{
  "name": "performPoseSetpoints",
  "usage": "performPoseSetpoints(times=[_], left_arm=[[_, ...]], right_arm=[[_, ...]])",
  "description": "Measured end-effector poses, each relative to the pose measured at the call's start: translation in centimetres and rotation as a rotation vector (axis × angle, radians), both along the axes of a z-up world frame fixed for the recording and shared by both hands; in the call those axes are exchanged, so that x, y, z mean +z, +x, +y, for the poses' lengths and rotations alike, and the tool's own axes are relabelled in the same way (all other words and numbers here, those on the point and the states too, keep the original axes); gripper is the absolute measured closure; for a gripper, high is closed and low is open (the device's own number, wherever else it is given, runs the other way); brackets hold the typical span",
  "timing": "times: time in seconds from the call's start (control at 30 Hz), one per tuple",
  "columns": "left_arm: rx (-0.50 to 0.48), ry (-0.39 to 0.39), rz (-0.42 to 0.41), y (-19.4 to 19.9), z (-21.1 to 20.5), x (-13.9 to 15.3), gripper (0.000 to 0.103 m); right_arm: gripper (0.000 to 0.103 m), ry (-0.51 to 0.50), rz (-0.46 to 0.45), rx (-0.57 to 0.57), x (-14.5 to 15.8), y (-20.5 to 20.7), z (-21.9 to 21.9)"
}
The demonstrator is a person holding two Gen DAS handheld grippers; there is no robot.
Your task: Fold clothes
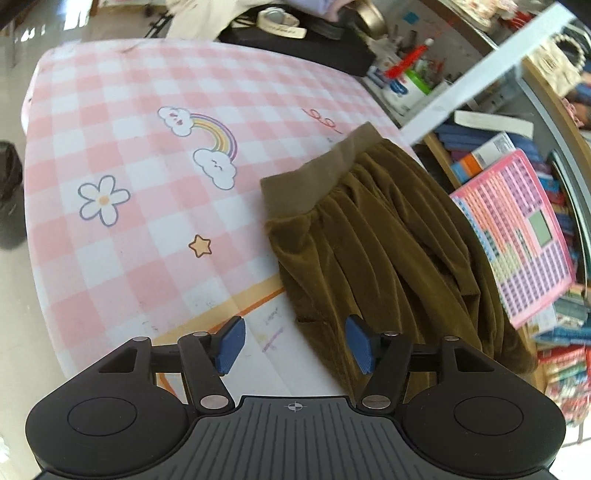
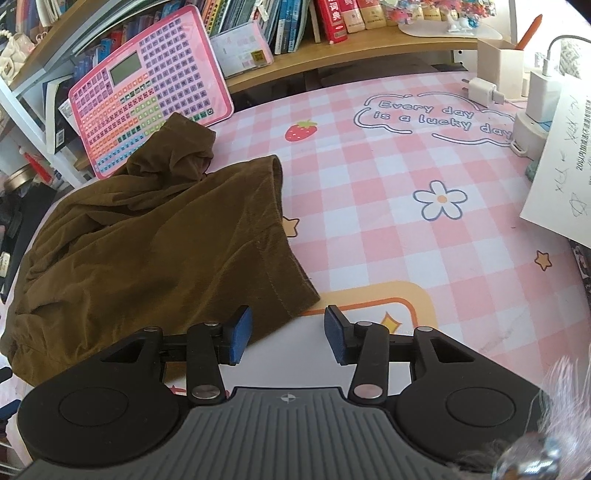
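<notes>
Gripping state: my left gripper (image 1: 297, 345) stands spread with nothing pinched, its right pad over the near edge of the brown garment (image 1: 388, 236); my right gripper (image 2: 288, 336) is also parted and empty, its left pad just over the hem corner (image 2: 295, 299).
Garment: rumpled olive-brown velvet piece with a plain waistband (image 1: 314, 173), lying on the pink checked mat (image 1: 122, 155), bunched toward the shelf side.
Doing it well: I judge I should pinch both near corners squarely, catching every layer, then pull the cloth flat before any fold.
Writing on mat: "Every day is a lucky day" (image 2: 432, 118).
Farther: pink button tablet (image 2: 151, 92) leaning behind the garment; book spines (image 2: 336, 18) carry Chinese characters I cannot read surely.
</notes>
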State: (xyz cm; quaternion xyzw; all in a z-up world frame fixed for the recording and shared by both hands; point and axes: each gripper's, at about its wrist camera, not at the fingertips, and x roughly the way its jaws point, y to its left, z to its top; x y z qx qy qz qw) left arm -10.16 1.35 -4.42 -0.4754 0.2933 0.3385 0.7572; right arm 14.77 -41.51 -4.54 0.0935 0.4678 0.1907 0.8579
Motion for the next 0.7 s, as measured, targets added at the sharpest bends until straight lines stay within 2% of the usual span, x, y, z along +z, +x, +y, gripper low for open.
performPoseSetpoints(times=[0.3, 0.57, 0.7], left_arm=[[0.040, -0.011, -0.016, 0.5, 0.7, -0.2, 0.042], [0.115, -0.051, -0.059, 0.1, 1.7, -0.5, 0.042], [0.150, -0.068, -0.072, -0.4, 2.4, -0.6, 0.042]], right_arm=[[0.062, 0.021, 0.020, -0.007, 0.0, 0.2, -0.8], [0.062, 0.024, 0.021, 0.018, 0.0, 1.2, 0.5], [0.066, -0.003, 0.007, 0.020, 0.0, 1.6, 1.2]])
